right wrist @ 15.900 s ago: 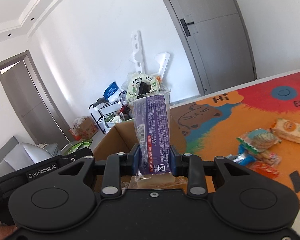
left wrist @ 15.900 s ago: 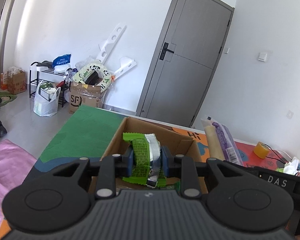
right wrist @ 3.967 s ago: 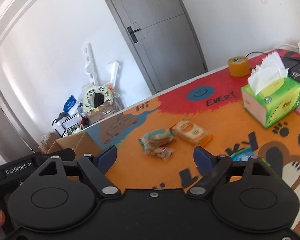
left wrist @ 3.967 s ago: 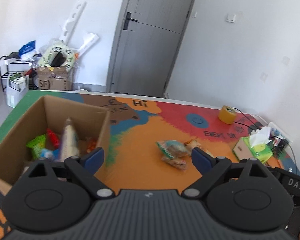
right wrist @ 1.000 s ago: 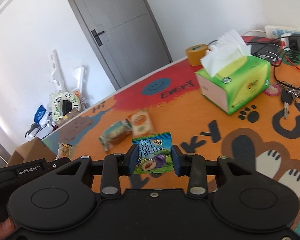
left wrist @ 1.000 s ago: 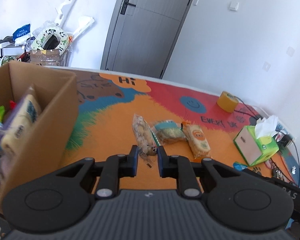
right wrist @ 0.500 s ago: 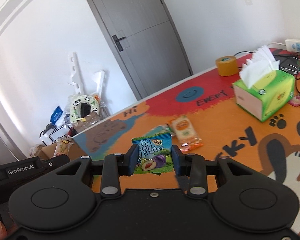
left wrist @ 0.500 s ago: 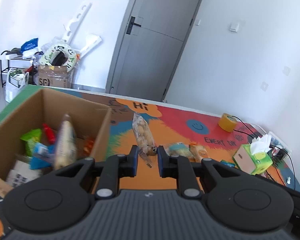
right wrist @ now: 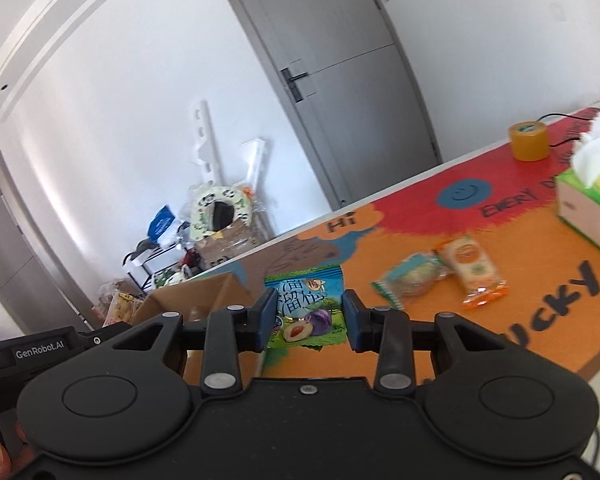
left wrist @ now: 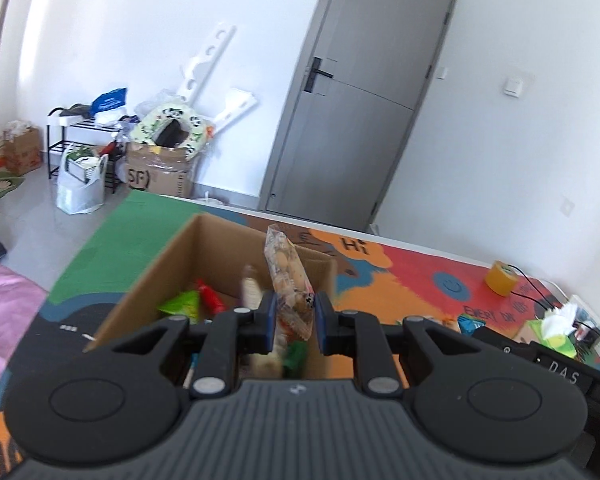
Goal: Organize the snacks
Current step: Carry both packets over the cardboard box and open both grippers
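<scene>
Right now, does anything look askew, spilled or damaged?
Nothing spilled or damaged. The tall cream packet stands on end among other snacks inside the brown cardboard box. Two wrapped snacks lie loose on the colourful mat.

The cardboard box stands open at the top, so the way in from above is free. Inside, a green packet, a red packet and an upright pale packet crowd the floor of the box; its tall brown walls block any sideways entry. On the desk, right of the box, the orange stretch is bare up to a teal-edged snack pack and an orange-ended one, which touch. Beyond them the tissue box and tape roll stand near the far edge.
</scene>
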A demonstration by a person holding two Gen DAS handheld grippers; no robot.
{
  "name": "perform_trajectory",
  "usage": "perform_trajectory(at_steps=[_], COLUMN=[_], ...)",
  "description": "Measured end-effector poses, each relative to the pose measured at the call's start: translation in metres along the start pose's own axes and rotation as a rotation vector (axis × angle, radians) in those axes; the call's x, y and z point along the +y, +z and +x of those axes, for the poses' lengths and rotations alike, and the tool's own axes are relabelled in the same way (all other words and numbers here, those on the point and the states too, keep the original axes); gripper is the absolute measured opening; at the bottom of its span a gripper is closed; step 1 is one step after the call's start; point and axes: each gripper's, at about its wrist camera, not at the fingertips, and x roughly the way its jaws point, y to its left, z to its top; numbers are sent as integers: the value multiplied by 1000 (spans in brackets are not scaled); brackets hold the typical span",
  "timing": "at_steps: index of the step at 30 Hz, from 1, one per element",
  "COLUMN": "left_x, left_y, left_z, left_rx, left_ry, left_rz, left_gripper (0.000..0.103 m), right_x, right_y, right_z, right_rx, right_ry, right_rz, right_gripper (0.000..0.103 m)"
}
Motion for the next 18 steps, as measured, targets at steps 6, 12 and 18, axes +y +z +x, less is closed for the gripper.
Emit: perform_trajectory(at_steps=[6, 12, 18], left_x=[25, 44, 61], left_y=[5, 2, 0], left_z=[-1, -2, 4], left_rx=[0, 28, 60], left_ry=[16, 36, 59], left_rz=[-31, -53, -73], left_gripper=[19, 19, 22], right_x=[29, 54, 71], right_y=[-1, 2, -4], right_z=[9, 19, 33], right_rx=[13, 20, 45], right_ry=[37, 68, 92], right_rz=[-48, -89, -114], right_gripper=[36, 36, 36])
